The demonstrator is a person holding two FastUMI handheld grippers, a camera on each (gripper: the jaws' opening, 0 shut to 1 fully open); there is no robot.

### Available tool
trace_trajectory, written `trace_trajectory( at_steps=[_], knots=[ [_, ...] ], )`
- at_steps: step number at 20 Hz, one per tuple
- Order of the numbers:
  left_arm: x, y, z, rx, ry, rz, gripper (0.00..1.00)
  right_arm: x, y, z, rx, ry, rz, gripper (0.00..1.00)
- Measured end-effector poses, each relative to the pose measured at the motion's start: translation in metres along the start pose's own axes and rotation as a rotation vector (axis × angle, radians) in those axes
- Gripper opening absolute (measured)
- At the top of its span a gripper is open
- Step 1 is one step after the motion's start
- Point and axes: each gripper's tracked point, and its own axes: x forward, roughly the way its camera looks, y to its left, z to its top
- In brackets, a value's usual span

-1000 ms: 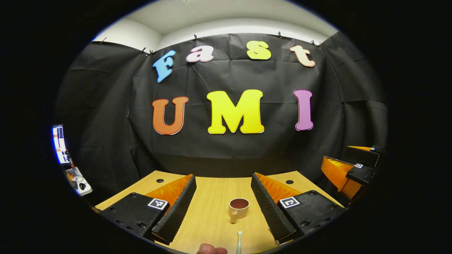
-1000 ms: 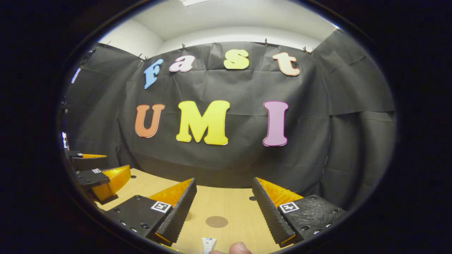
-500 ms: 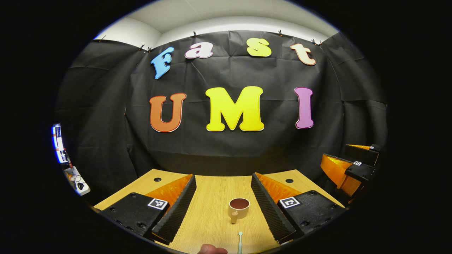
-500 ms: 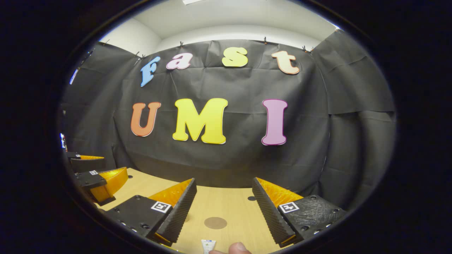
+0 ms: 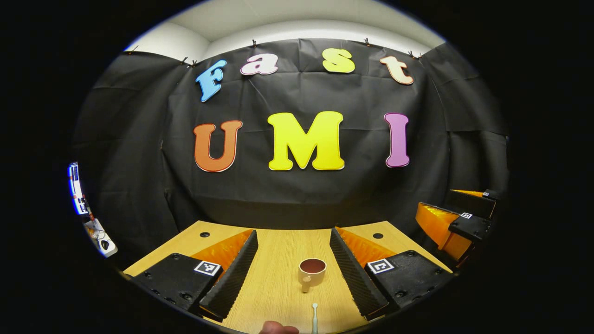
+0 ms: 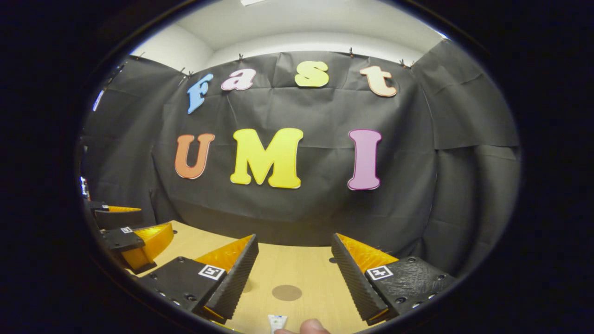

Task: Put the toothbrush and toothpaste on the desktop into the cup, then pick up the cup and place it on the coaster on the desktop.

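Wooden desktop point(image 5: 278, 287): our left gripper point(image 5: 293, 273), fingers apart, faces the cup point(image 5: 312, 271); toothbrush point(image 5: 314, 317) nearer. Right gripper point(image 6: 294, 278), likewise apart, frames the coaster point(image 6: 286, 292); toothpaste point(image 6: 277, 322) nearer.

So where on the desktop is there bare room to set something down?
Bare wood lies left of the cup, toward the left gripper, and behind it to the far edge. More lies around the coaster. It is tighter near the toothbrush and the toothpaste.
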Motion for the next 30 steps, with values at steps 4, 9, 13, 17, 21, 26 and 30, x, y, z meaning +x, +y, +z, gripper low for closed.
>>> trace_trajectory(
  at_steps=[4, 9, 13, 17, 21, 26, 30],
  knots=[
    [-0.003, -0.004, -0.007, 0.0, 0.02, -0.01, 0.99, -0.003, -0.001, -0.005, 0.006, 0.014, 0.005, 0.95],
    [-0.005, -0.012, -0.033, 0.005, 0.095, -0.028, 0.99, -0.002, -0.002, -0.031, 0.001, 0.092, 0.032, 0.97],
    [-0.007, -0.022, -0.082, -0.009, 0.238, -0.062, 0.99, -0.003, -0.007, -0.065, -0.009, 0.172, 0.044, 0.95],
    [-0.017, -0.026, -0.132, -0.016, 0.406, -0.08, 0.99, -0.01, -0.012, -0.111, -0.035, 0.295, 0.062, 0.98],
    [-0.026, -0.033, -0.177, -0.035, 0.581, -0.104, 0.99, -0.018, -0.017, -0.156, -0.053, 0.426, 0.054, 0.93],
    [-0.045, -0.045, -0.236, -0.09, 0.808, -0.134, 1.0, -0.03, -0.019, -0.214, -0.024, 0.652, 0.061, 0.95],
    [-0.051, -0.056, -0.264, -0.099, 0.939, -0.154, 1.0, -0.034, -0.017, -0.251, -0.033, 0.764, 0.064, 0.95]
  ],
)
